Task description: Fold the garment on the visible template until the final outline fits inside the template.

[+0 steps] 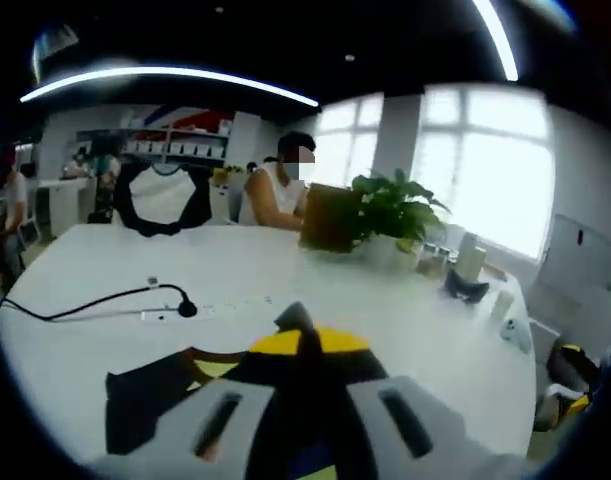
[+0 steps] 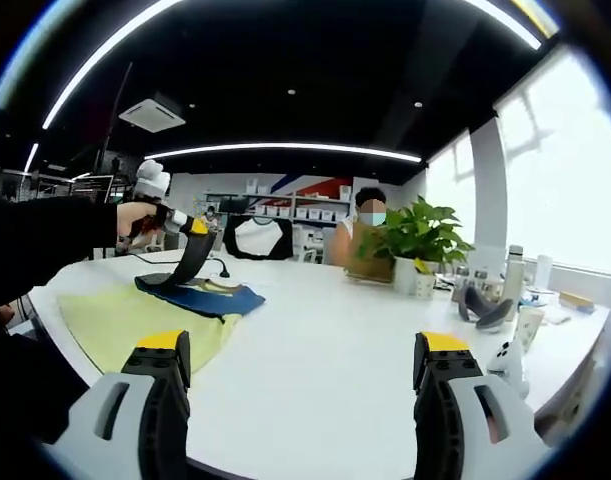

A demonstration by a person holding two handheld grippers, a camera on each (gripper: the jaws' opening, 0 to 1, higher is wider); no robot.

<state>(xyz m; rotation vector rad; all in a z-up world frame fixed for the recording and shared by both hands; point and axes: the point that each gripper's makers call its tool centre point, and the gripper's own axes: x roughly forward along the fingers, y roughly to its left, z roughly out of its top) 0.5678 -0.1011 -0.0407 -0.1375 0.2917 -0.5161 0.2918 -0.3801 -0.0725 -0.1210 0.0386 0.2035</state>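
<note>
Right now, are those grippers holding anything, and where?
The left gripper pinches the dark garment at one lifted edge. The right gripper is open and holds nothing.

Potted plant (image 1: 393, 215), black cable (image 1: 95, 300), seated person (image 1: 275, 190) beyond white table (image 1: 315, 290).

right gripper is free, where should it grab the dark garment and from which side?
Judging from the right gripper view: take the blue hem corner of the dark garment, which lies flat and bare on the yellow template, nearest the open right gripper. Come in low from its own side of the table; the left gripper already pinches the far edge.
</note>
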